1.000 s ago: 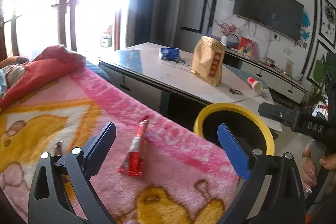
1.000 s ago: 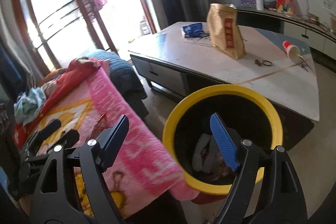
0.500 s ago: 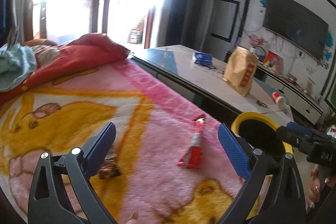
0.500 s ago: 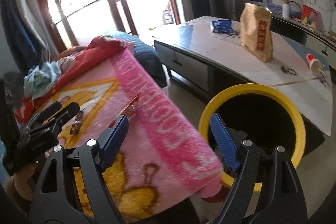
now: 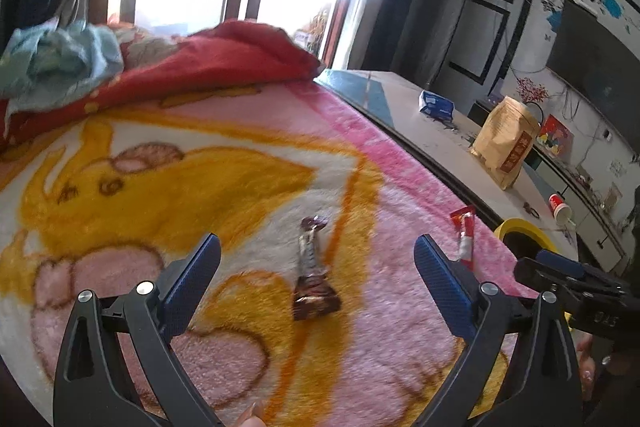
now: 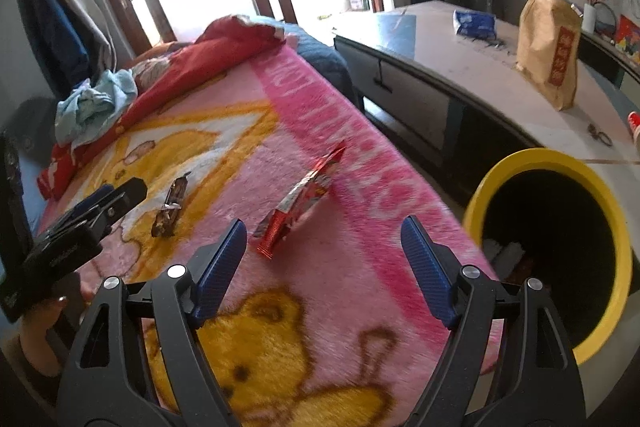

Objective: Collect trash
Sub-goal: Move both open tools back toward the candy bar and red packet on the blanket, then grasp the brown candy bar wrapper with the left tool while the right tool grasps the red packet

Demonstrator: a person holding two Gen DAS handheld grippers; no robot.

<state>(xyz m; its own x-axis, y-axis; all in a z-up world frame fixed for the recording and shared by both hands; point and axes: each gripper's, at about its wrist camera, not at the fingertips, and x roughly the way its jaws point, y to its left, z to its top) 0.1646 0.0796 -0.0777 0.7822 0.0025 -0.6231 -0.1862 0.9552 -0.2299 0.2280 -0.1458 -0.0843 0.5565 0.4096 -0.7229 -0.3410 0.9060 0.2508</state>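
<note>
A brown candy wrapper [image 5: 313, 273] lies on the pink and yellow blanket [image 5: 200, 163], just ahead of my open, empty left gripper [image 5: 316, 267]. It also shows in the right wrist view [image 6: 170, 205]. A red snack wrapper [image 6: 302, 195] lies on the blanket ahead of my open, empty right gripper [image 6: 324, 247]; it shows in the left wrist view [image 5: 464, 235] near the blanket's edge. A yellow-rimmed black trash bin [image 6: 560, 247] stands on the floor right of the bed, with some trash inside.
A low white table [image 6: 460, 63] stands beyond the bed with a brown paper bag [image 6: 550, 47], a blue packet [image 6: 474, 23] and a red cup [image 5: 558, 205]. A red quilt [image 5: 208, 63] and light blue cloth [image 5: 60, 59] are heaped at the bed's far end.
Both grippers have swung left, away from the bin and over the bed. The brown wrapper now sits between my left fingers' line of sight, the red wrapper ahead of my right gripper.
</note>
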